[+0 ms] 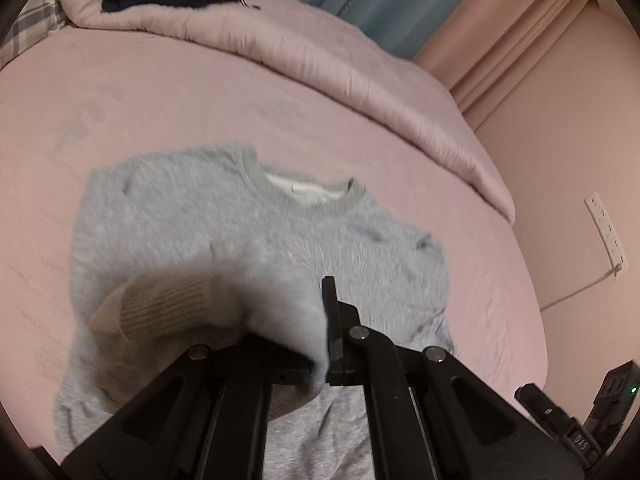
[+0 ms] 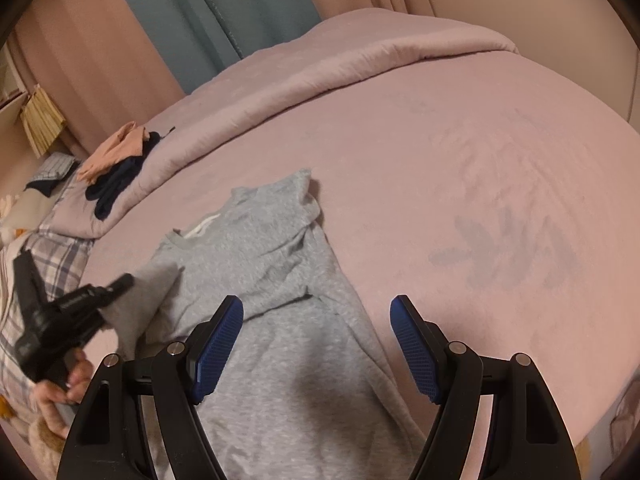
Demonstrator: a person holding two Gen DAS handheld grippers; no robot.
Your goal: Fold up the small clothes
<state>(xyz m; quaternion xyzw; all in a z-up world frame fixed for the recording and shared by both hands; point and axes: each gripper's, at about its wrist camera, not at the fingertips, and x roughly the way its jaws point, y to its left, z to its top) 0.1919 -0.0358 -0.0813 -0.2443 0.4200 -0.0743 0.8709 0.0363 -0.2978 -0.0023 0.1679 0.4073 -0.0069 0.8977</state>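
A: So, biggest first — the bed [image 2: 460,128], pink sheet across most of both views, w/ a rolled-back quilt [image 2: 304,76] along its far side.

B: And the garment?

A: Grey sweatshirt [image 2: 280,280] lies spread on the sheet, roughly mid-bed, collar w/ a white label toward the quilt. One sleeve is folded across the chest; another edge is lifted off the sheet.

B: Lifted by what?

A: Left tongs [image 1: 326,320] — pinched tight on that grey fabric, which drapes over one finger and shows a beige ribbed lining underneath. In the right wrist view the same tongs sit at the left edge, a hand [image 2: 60,384] wrapped round the handle.

B: Right tongs?

A: Right tongs [image 2: 316,344] stand wide apart, blue pads [image 2: 218,348] facing each other, nothing clamped. They hang just above the sweatshirt's lower part, one finger over the cloth, the other over bare sheet.

B: Smaller stuff?

A: Pile of clothes [image 2: 116,168] on the quilt's end, dark navy pieces w/ a peach one on top, well apart from the sweatshirt. Plaid pillow [image 2: 64,264] beside it. Teal curtain [image 2: 216,8] behind. White power strip [image 1: 606,236] on the wall, cable trailing.
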